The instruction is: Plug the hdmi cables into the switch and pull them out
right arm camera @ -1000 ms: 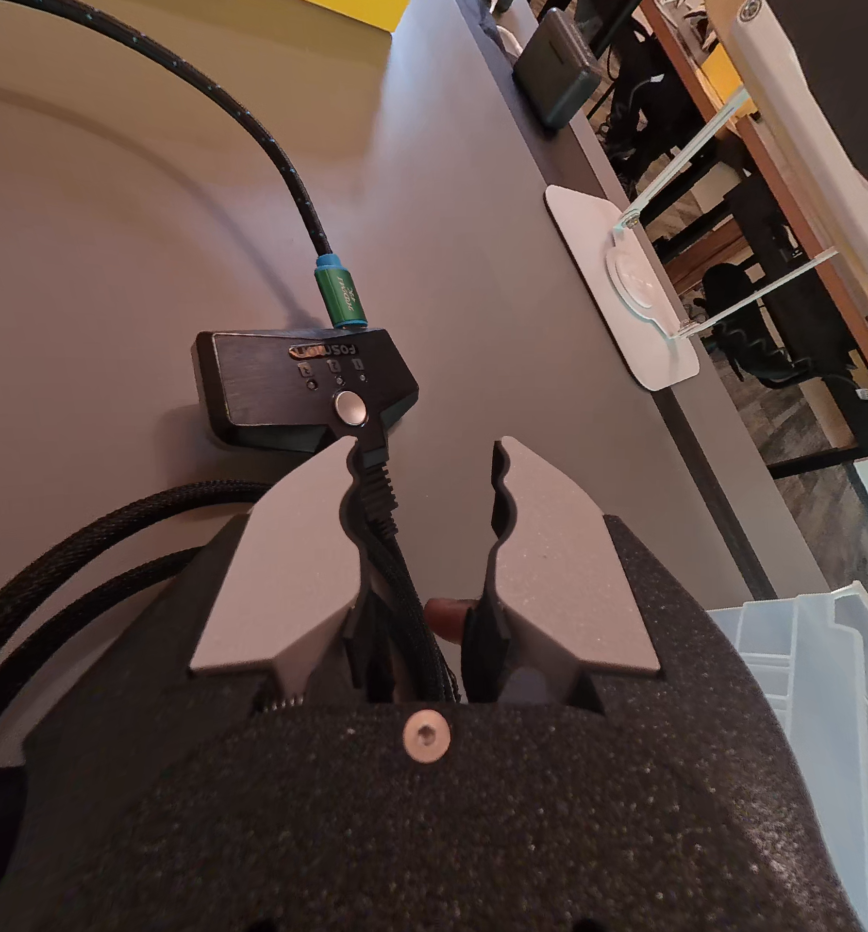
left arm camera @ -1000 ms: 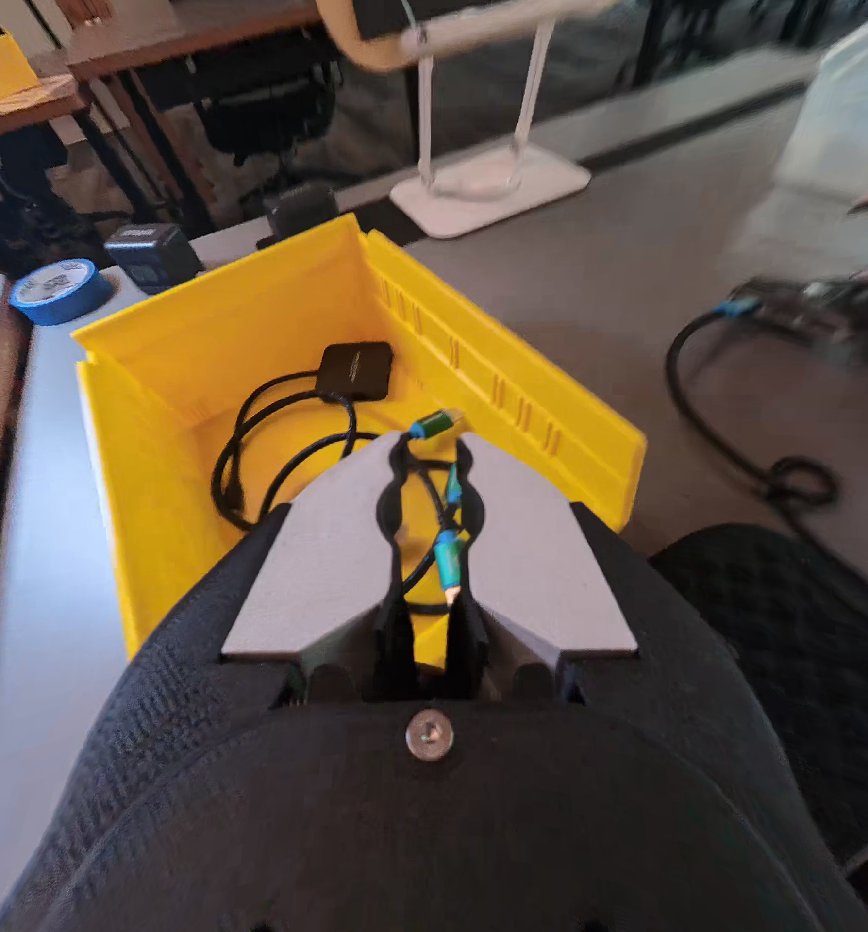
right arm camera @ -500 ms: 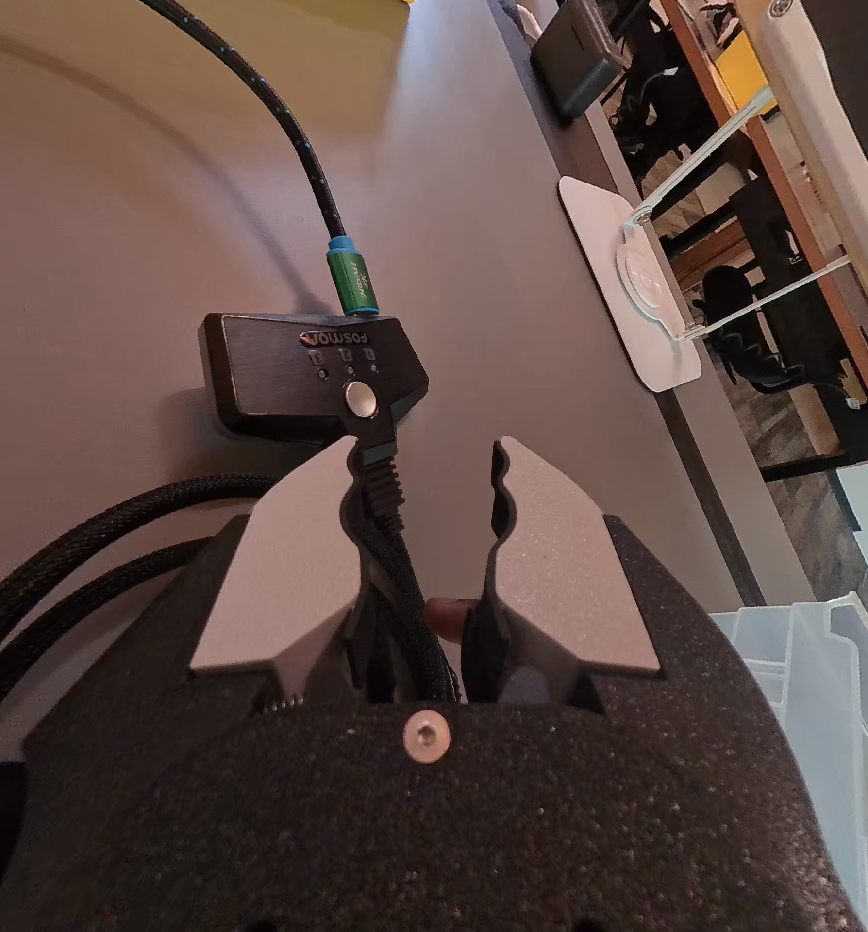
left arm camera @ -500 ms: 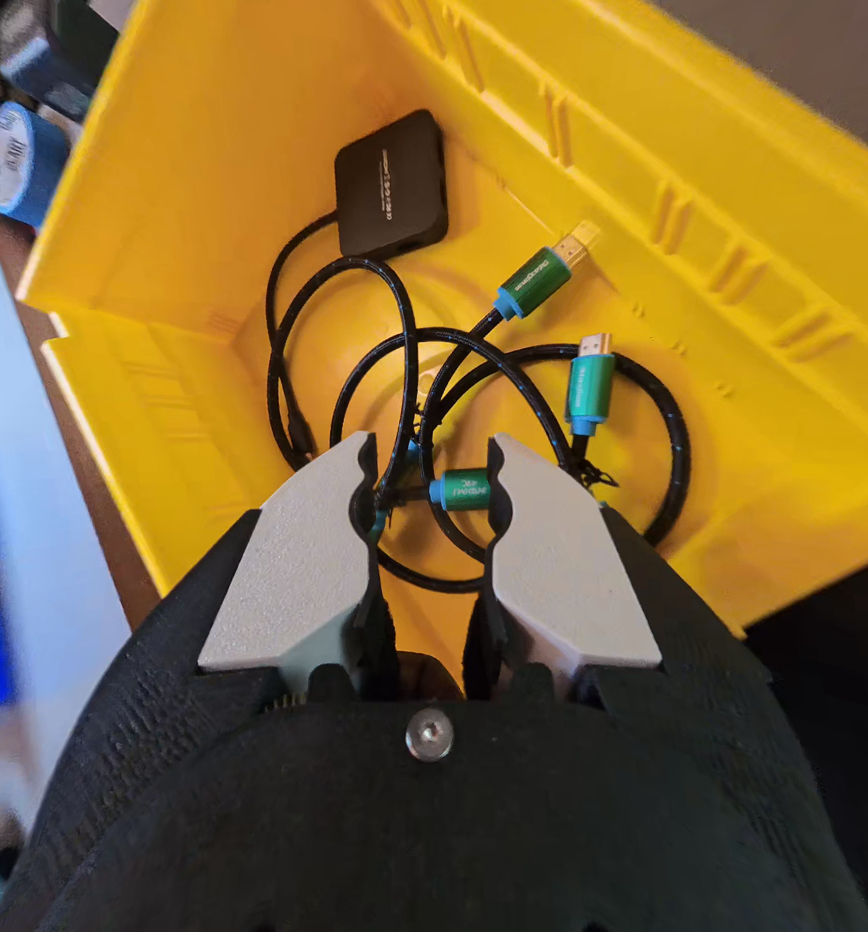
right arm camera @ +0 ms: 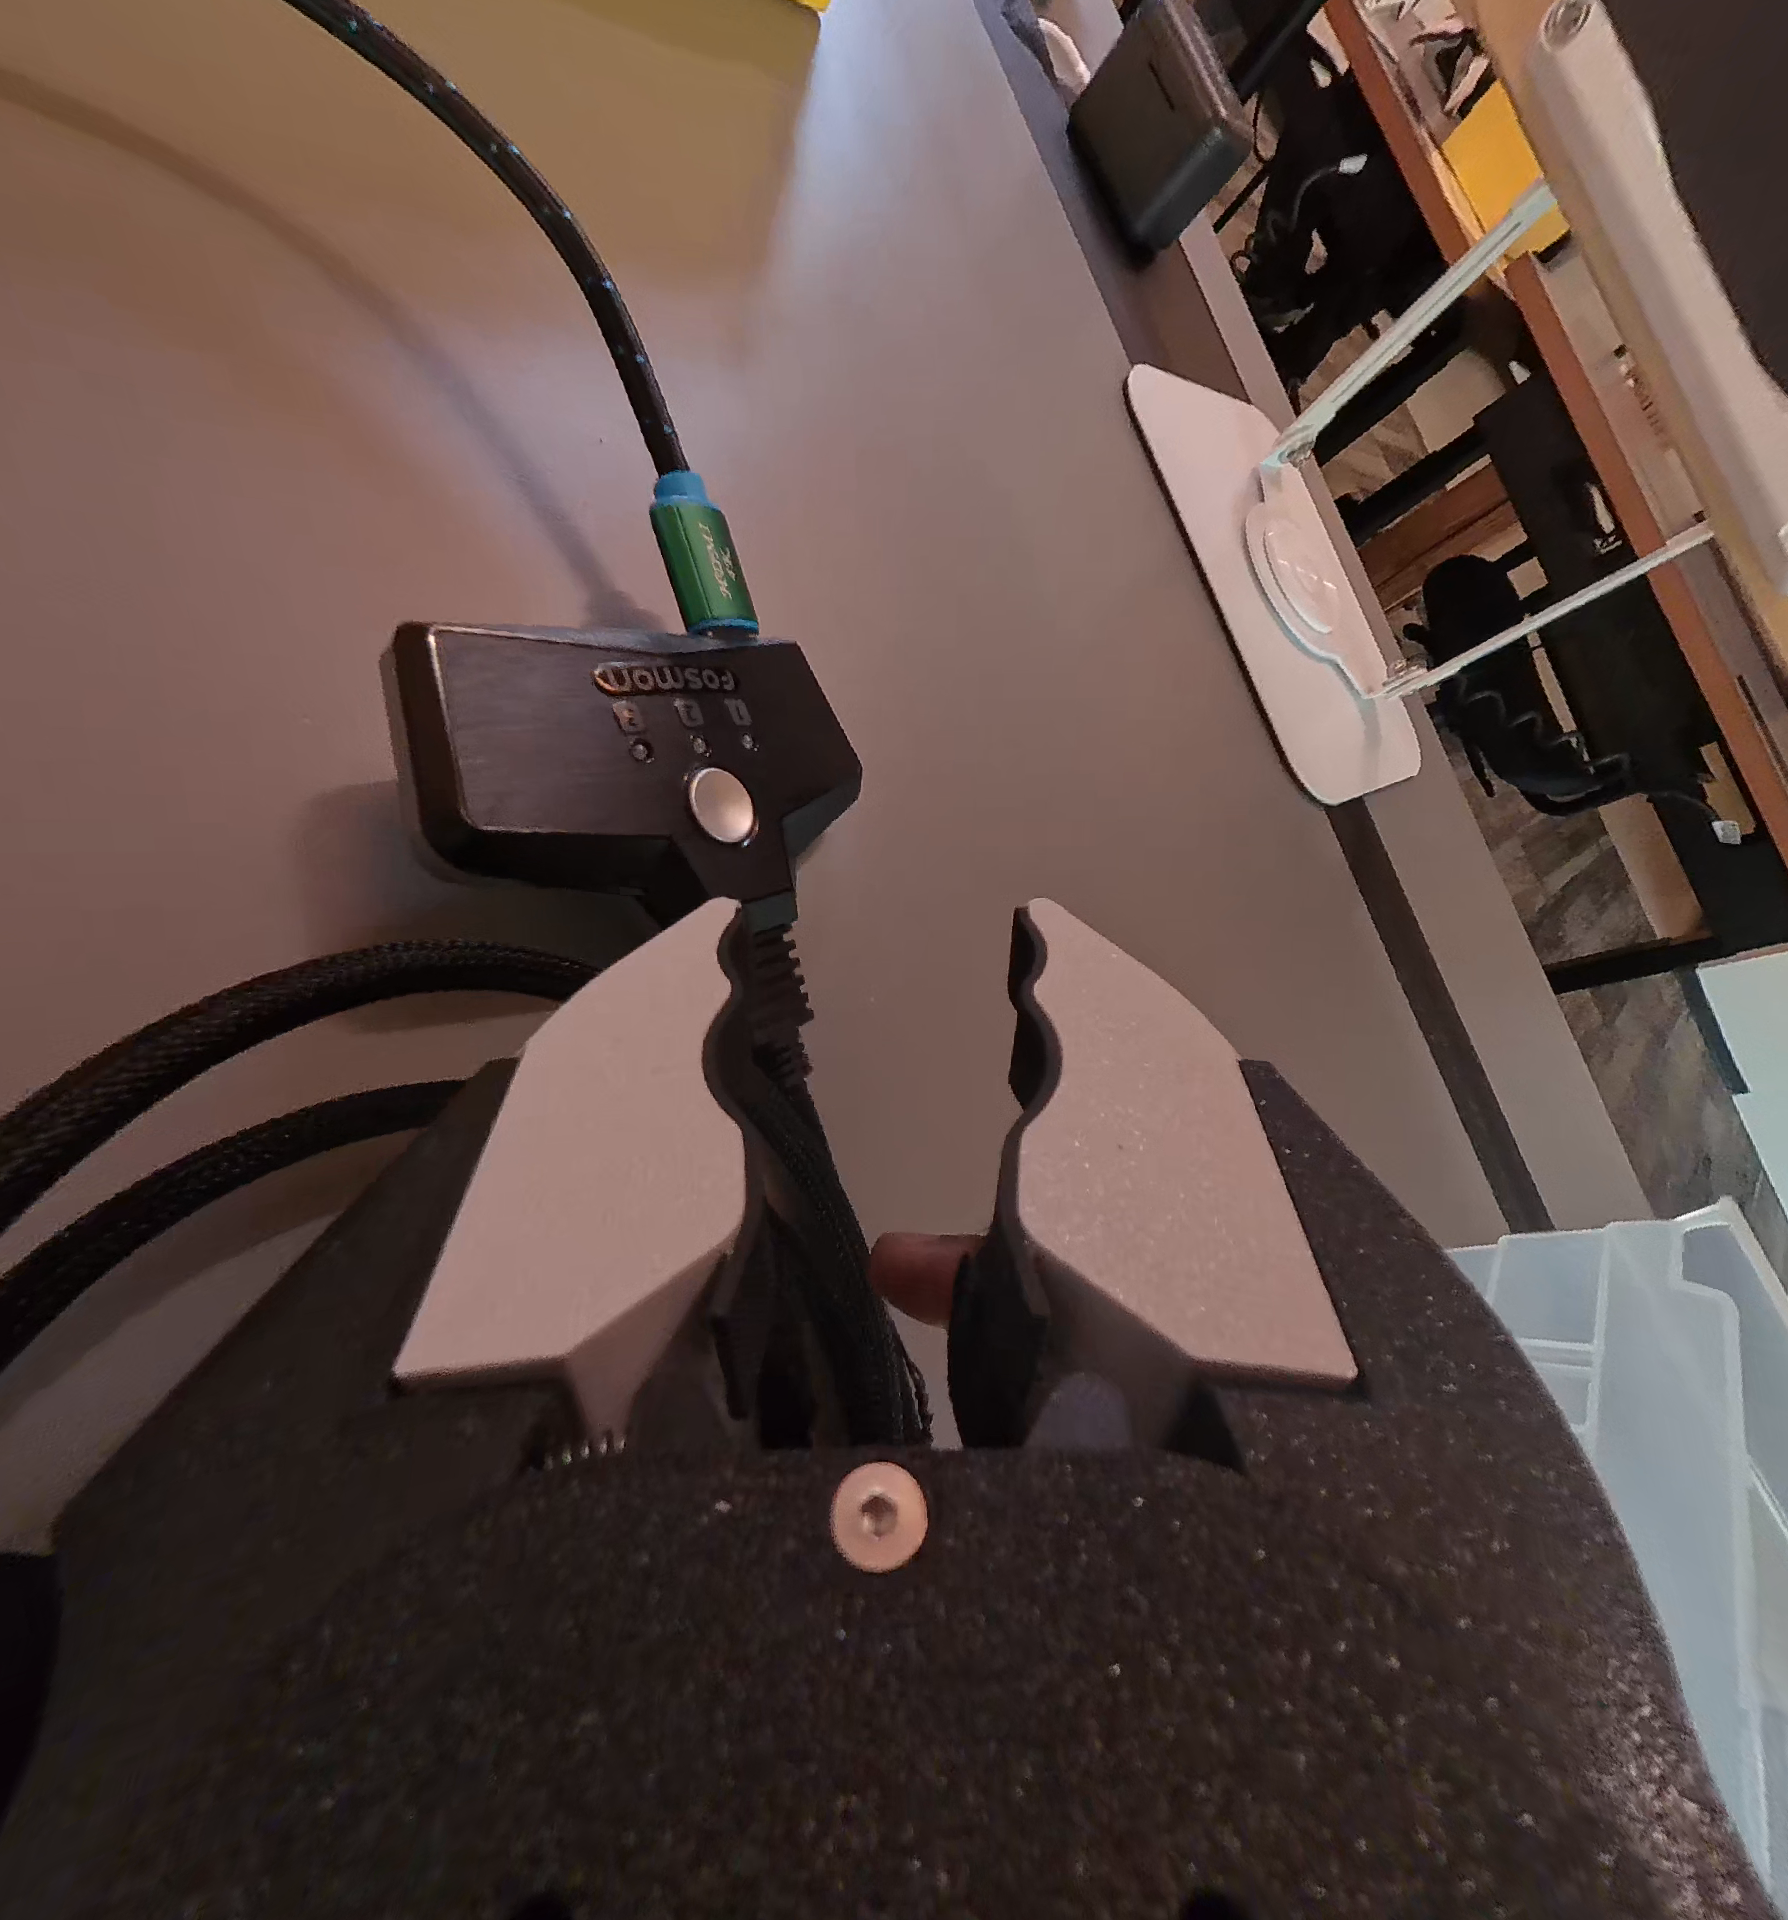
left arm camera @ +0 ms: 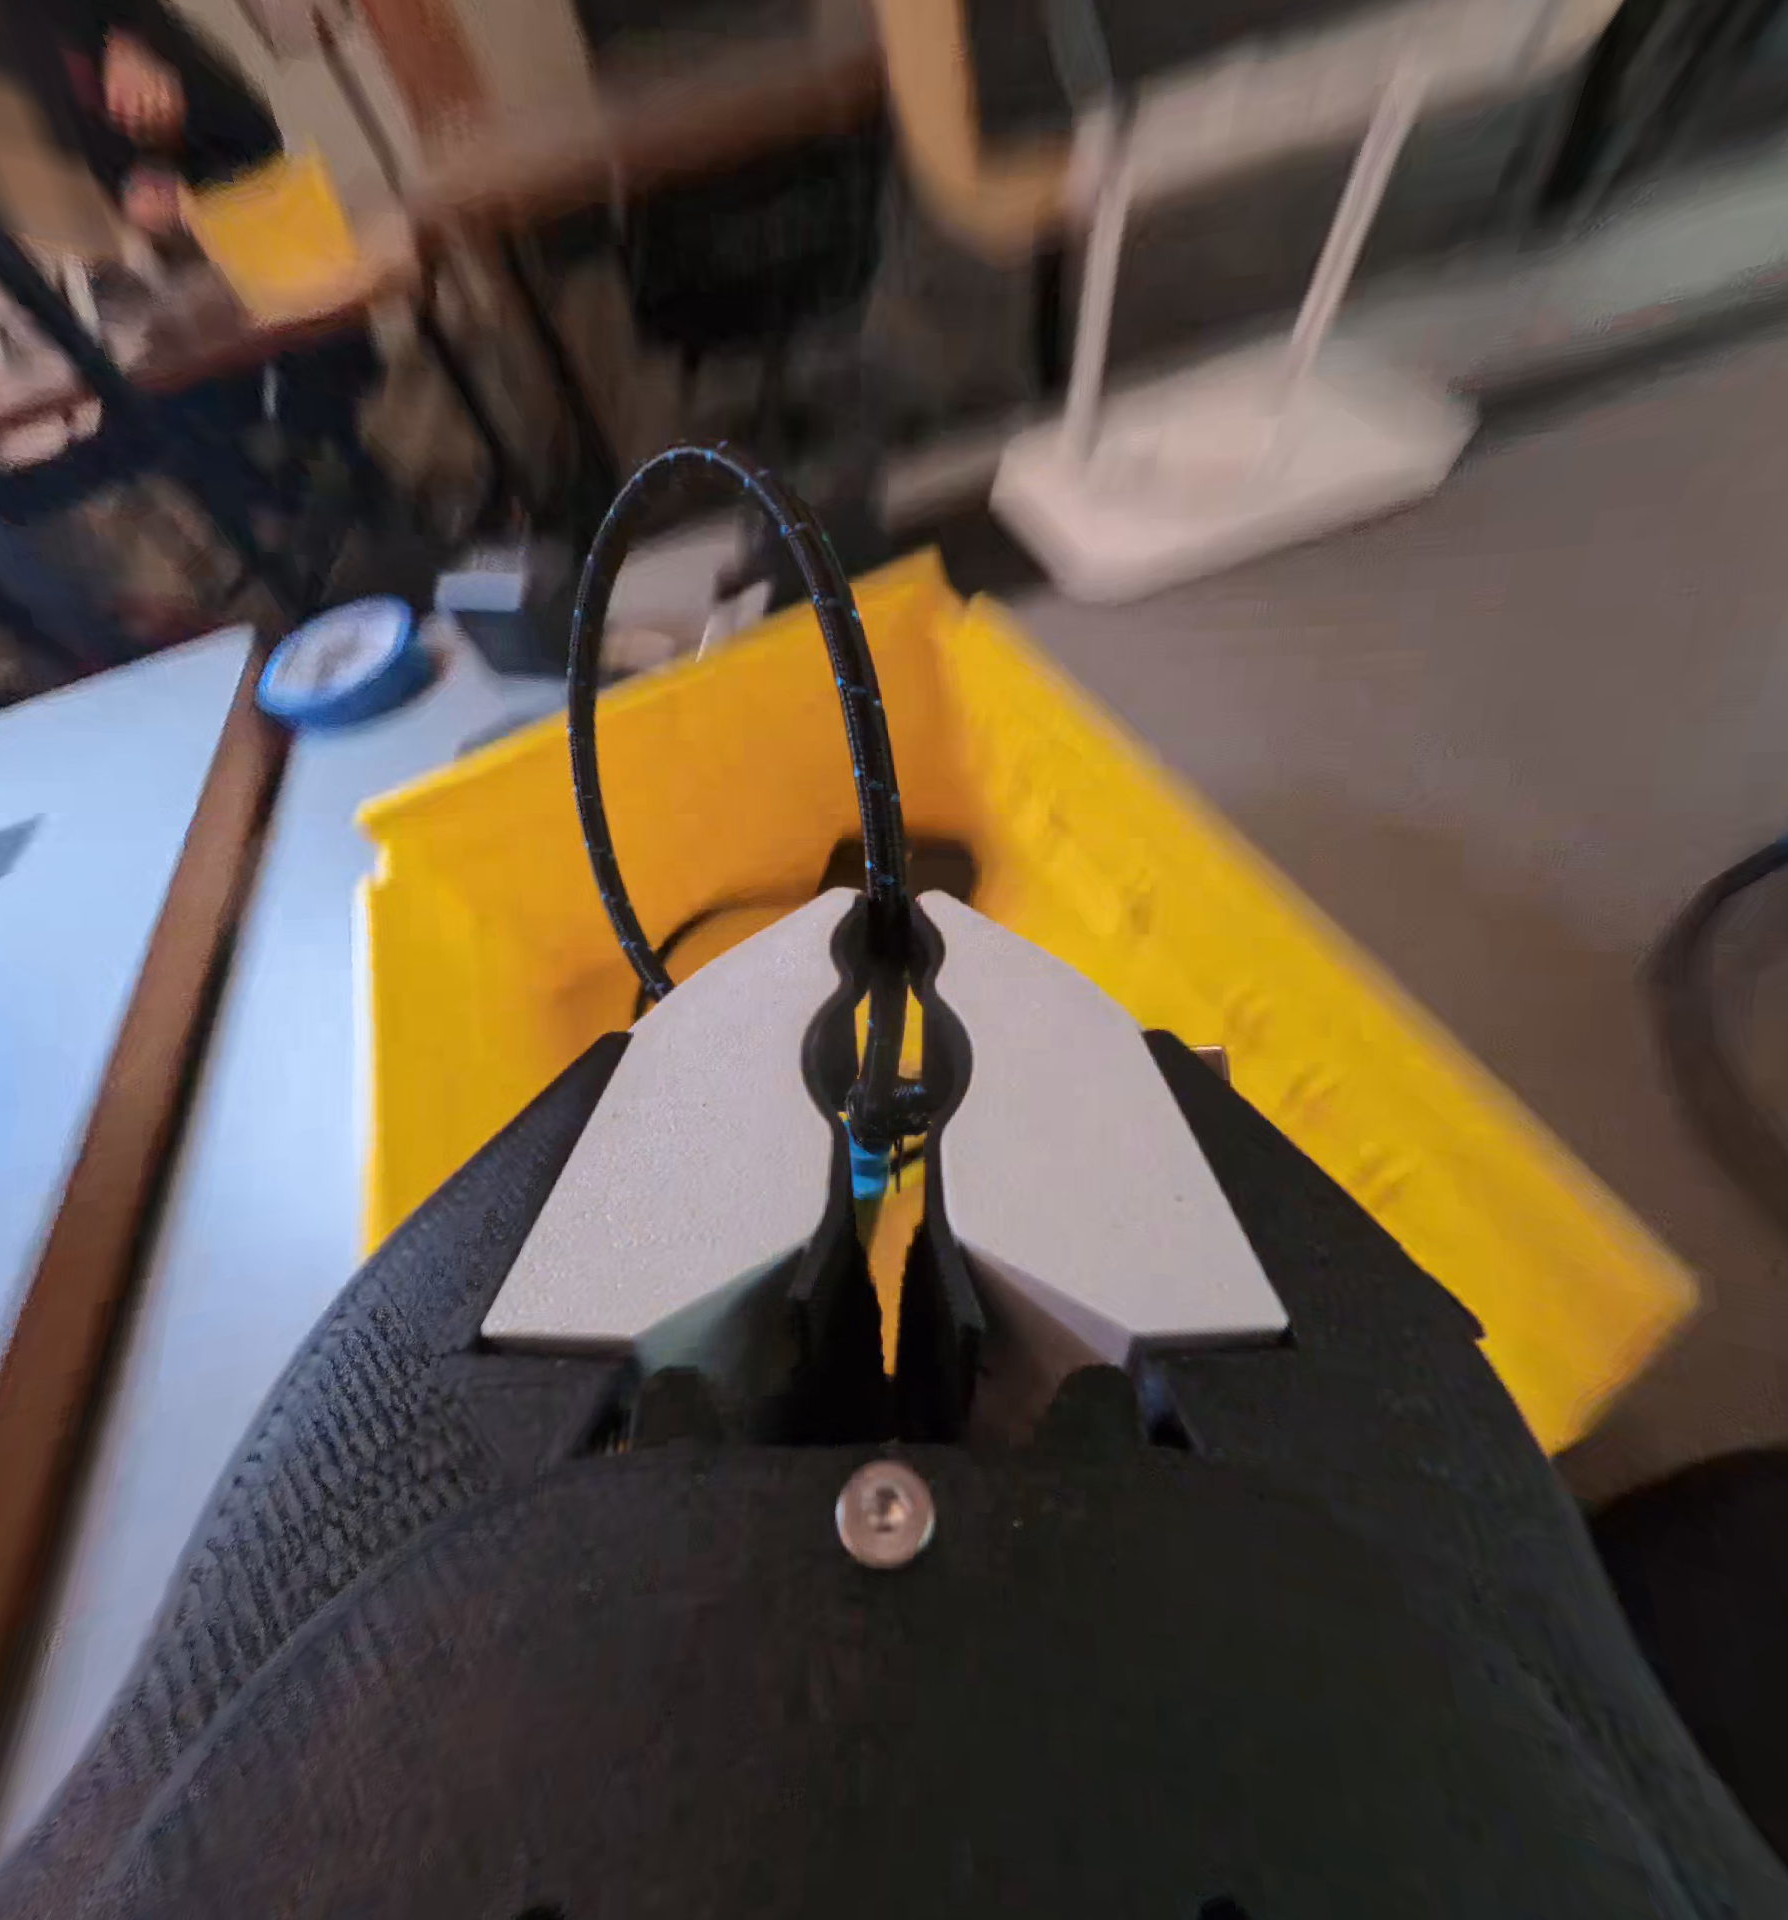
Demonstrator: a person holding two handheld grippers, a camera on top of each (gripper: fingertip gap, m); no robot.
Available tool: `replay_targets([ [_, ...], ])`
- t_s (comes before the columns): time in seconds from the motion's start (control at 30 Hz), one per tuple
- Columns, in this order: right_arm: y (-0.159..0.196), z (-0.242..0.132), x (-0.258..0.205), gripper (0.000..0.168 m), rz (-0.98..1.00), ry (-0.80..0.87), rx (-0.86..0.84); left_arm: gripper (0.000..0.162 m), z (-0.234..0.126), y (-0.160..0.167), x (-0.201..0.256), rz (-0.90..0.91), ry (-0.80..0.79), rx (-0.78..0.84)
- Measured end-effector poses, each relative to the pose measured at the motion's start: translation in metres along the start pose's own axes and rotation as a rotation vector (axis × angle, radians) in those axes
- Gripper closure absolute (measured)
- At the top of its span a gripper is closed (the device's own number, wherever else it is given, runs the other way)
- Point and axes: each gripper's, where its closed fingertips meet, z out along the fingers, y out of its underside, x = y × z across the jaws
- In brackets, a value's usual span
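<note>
The left gripper is clamped tight on a black braided HDMI cable with blue flecks, and the cord arches up in a loop ahead of its tips! Just behind the pinch, between the fingers, sits the plug's blue collar; the plug end itself is hidden. Beyond and below the tips lies the yellow plastic bin.

Over to the right gripper: jaws parted, gripping nothing, with the switch's own thick black pigtail cable running between them, against its left finger. Directly ahead of its tips rests the flat black HDMI switch with a round silver button, flat on the grey tabletop. One green-sleeved HDMI plug is already seated in its far edge.

The smart play, probably: carry the plug over slowly, square it to a free port, brace the switch with the right gripper, and push straight.
</note>
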Motion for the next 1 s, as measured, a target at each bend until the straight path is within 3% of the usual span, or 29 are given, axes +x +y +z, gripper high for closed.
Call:
replay_targets([
  [0.13, -0.022, -0.009, 0.002, 0.120, -0.027, 0.028, 0.112, 0.156, -0.072, -0.087, 0.049, -0.467, 0.399, 0.674],
  [0.27, -0.091, -0.043, 0.000, 0.125, -0.047, 0.077, 0.375, 0.156, -0.115, -0.112, 0.089, -0.740, 0.728, 0.933],
  [0.4, -0.179, -0.085, -0.044, 0.126, -0.119, 0.002, 0.665, 0.156, -0.112, -0.115, 0.123, -0.923, 0.874, 0.928],
  [0.47, -0.211, -0.099, -0.062, 0.127, -0.171, 0.013, 0.755, 0.156, -0.105, -0.112, 0.142, -0.932, 0.892, 0.889],
  [0.57, -0.243, -0.104, -0.076, 0.130, -0.176, 0.013, 0.820, 0.156, -0.081, -0.102, 0.169, -0.792, 0.743, 0.761],
  [0.7, -0.257, -0.093, -0.079, 0.130, -0.217, 0.057, 0.801, 0.156, -0.063, -0.091, 0.192, -0.507, 0.515, 0.638],
  [0.9, -0.254, -0.068, -0.075, 0.131, -0.348, 0.106, 0.686, 0.156, -0.055, -0.087, 0.209, -0.274, 0.411, 0.539],
  [1.0, -0.251, -0.062, -0.072, 0.146, -0.442, 0.153, 0.636, 0.156, -0.056, -0.089, 0.219, -0.234, 0.428, 0.526],
])
